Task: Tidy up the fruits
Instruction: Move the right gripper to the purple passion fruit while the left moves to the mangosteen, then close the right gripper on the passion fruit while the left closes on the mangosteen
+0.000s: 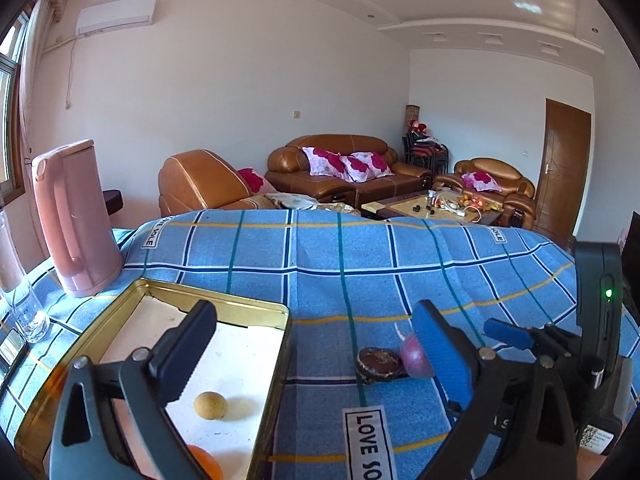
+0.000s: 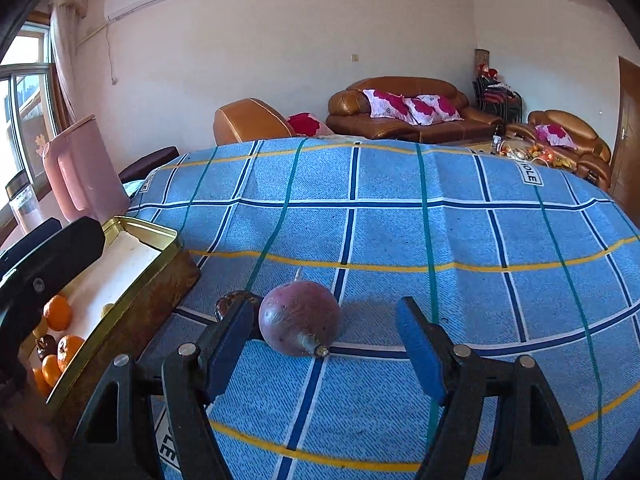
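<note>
The purple fruit [image 2: 300, 314] is seen resting on the blue checked cloth [image 2: 460, 240], just ahead of the right gripper [image 2: 326, 344], jaws parted and empty, while the left gripper [image 1: 316, 344] is held wide open beside the gold tin [image 1: 256, 312]

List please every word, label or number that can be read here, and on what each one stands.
"LOVE SO", cut off by the frame: white label on the blue checked tablecloth.
"SOLE", partly creased: label near the tablecloth's far edge.
QR sticker on the right hand-held gripper's body: too small to read.
</note>
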Tool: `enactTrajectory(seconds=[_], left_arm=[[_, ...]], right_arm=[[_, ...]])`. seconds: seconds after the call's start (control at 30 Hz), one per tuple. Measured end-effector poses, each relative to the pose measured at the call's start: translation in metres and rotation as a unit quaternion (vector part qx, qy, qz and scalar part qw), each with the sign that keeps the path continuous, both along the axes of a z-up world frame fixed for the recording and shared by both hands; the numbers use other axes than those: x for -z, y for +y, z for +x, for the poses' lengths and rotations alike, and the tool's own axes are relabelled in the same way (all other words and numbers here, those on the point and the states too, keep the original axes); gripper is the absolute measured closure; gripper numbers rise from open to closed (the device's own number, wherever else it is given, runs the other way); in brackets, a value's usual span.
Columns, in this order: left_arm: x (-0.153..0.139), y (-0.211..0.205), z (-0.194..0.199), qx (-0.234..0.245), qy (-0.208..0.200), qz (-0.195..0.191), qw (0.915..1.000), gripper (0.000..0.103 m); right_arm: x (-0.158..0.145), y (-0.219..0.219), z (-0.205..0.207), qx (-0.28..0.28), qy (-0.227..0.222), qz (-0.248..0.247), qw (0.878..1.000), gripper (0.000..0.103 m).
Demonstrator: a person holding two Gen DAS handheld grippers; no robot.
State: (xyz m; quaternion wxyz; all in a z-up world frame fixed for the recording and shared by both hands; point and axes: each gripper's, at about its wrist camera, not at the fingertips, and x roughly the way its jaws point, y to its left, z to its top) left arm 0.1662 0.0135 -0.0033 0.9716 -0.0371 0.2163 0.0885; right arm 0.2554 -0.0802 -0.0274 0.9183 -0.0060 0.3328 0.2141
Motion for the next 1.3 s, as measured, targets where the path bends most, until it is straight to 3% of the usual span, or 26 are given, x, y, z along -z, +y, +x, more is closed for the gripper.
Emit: enactTrajectory(seconds=[0.17, 0.33, 0.43, 0.57, 0.67, 0.87, 0.97, 1.13, 1.3], left_arm=[[0.011, 0.009, 0.014, -0.005, 0.016, -0.01, 0.9998, 0.003], [0.017, 0.002, 0.018, 0.014, 0.028, -0.009, 0.9995, 0.003], [0.021, 0.001, 0.023, 0.026, 0.037, -0.024, 0.9987, 0.003], [0.024, -0.007, 0.028, 0.047, 0.046, -0.022, 0.9976, 0.004], [0.027, -0.011, 0.031, 0.056, 0.051, -0.022, 0.9969, 0.01], [0.039, -0.024, 0.046, 0.086, 0.087, -0.026, 0.9921, 0.032], [0.046, -0.033, 0.053, 0.103, 0.109, -0.021, 0.9885, 0.034], [0.064, -0.037, 0.071, 0.11, 0.158, -0.018, 0.9812, 0.047], [0.07, -0.035, 0.082, 0.115, 0.182, -0.029, 0.9761, 0.048]], right_arm=[[0.007, 0.006, 0.015, -0.007, 0.03, 0.02, 0.999, 0.028], [0.022, 0.013, 0.024, -0.008, 0.067, 0.008, 0.998, 0.029], [0.027, 0.011, 0.024, -0.019, 0.084, 0.017, 0.996, 0.046], [0.025, 0.01, 0.014, -0.004, 0.065, -0.019, 0.998, 0.047], [0.022, -0.008, 0.011, 0.023, 0.056, -0.018, 0.998, 0.047], [0.015, -0.038, 0.01, 0.072, 0.036, -0.019, 0.997, 0.047], [0.013, -0.038, 0.01, 0.072, 0.033, -0.021, 0.997, 0.047], [0.014, -0.036, 0.012, 0.063, 0.039, -0.02, 0.997, 0.047], [0.016, -0.037, 0.013, 0.062, 0.046, -0.016, 0.997, 0.047]])
